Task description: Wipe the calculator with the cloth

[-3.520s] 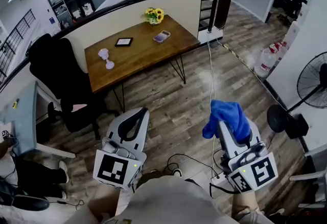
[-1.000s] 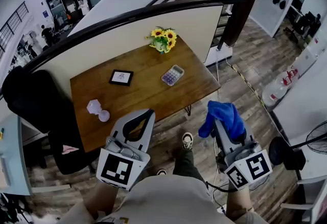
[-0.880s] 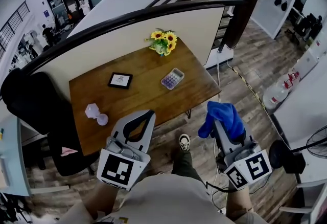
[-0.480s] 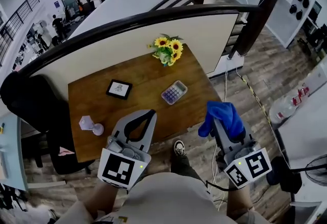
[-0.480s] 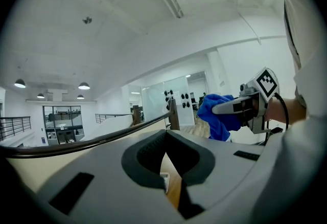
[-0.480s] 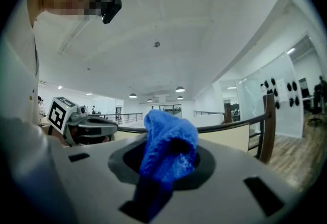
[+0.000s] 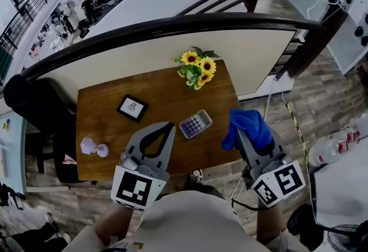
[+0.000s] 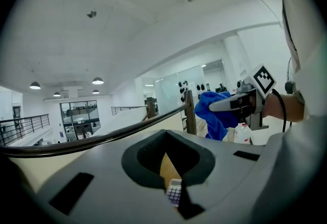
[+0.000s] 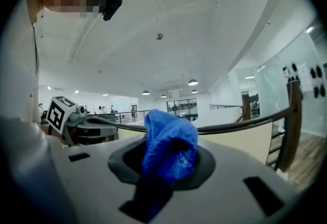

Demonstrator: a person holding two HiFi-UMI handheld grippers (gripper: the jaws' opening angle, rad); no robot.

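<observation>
The lilac-keyed calculator (image 7: 195, 123) lies on the brown wooden table (image 7: 155, 92), near its front edge. In the head view my left gripper (image 7: 167, 126) hangs just left of the calculator, shut with nothing in it. Through the gap in its jaws the left gripper view shows the calculator (image 8: 174, 192) below. My right gripper (image 7: 238, 125) is shut on a blue cloth (image 7: 247, 125), which bunches over its tips right of the calculator, above the table's right front corner. The right gripper view is filled by the blue cloth (image 9: 168, 147) drooping from the jaws.
A bunch of sunflowers (image 7: 198, 69) stands at the table's back edge against a cream partition with a black rail (image 7: 172, 25). A small framed picture (image 7: 131, 108) and a pale pink ornament (image 7: 92, 148) sit to the left. A black chair (image 7: 31, 104) stands beyond the table's left end.
The person has walked up to the table, so both grippers now hang over its front edge with the calculator between them. The cloth stays held in the right gripper.
</observation>
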